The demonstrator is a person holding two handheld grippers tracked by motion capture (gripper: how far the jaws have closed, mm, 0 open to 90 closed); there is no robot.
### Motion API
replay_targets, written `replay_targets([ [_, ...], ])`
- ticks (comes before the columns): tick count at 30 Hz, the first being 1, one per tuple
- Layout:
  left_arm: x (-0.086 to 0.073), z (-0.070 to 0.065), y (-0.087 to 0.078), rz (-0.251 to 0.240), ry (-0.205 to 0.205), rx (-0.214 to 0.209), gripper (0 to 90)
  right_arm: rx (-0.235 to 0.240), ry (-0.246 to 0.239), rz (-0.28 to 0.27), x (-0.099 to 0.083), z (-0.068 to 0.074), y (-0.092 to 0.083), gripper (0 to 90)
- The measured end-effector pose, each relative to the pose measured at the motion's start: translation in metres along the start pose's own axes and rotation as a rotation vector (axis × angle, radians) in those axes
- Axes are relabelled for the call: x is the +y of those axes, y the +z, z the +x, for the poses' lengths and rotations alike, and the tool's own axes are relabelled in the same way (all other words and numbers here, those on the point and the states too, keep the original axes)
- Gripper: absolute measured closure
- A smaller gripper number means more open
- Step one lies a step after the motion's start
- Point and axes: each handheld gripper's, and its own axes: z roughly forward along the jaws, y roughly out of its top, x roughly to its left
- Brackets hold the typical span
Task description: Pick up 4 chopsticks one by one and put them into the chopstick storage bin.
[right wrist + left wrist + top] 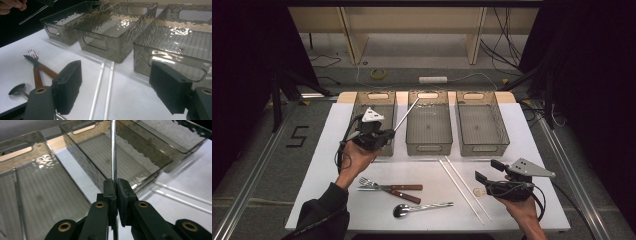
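Observation:
My left gripper [388, 134] is held above the table in front of the left bin [374, 97], shut on a thin metal stick [407, 114]. The stick slants up and to the right, and its tip is over the middle bin [428, 145]. In the left gripper view the pads [110, 188] pinch the stick [113, 152], which runs straight ahead over the middle bin's wall [82, 157]. My right gripper [488, 171] is near the table's front right, open and with nothing between its fingers. In its own view the right gripper [117, 87] stands wide above two white sticks [102, 82].
Three smoky clear bins line the back of the white table [537, 200], the right bin [482, 147] among them. A fork [368, 182], a wooden-handled knife [404, 195] and a spoon [422, 207] lie at the front. Two white sticks [462, 187] lie beside my right gripper.

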Motion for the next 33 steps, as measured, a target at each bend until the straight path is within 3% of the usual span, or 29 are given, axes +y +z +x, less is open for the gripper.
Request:
replay_targets([
  [7,0.002,0.023,0.0,-0.015,-0.049,0.032,85.3,0.003,0.001,0.001,0.0,0.0,0.0,27.3],
  [20,0.014,0.057,-0.001,-0.027,-0.096,0.097,85.3,0.009,0.0,0.003,0.0,0.0,0.001,27.4],
  [33,0.017,0.084,0.019,-0.018,-0.147,0.148,85.3,0.011,-0.001,0.004,0.0,0.0,0.002,27.4],
])
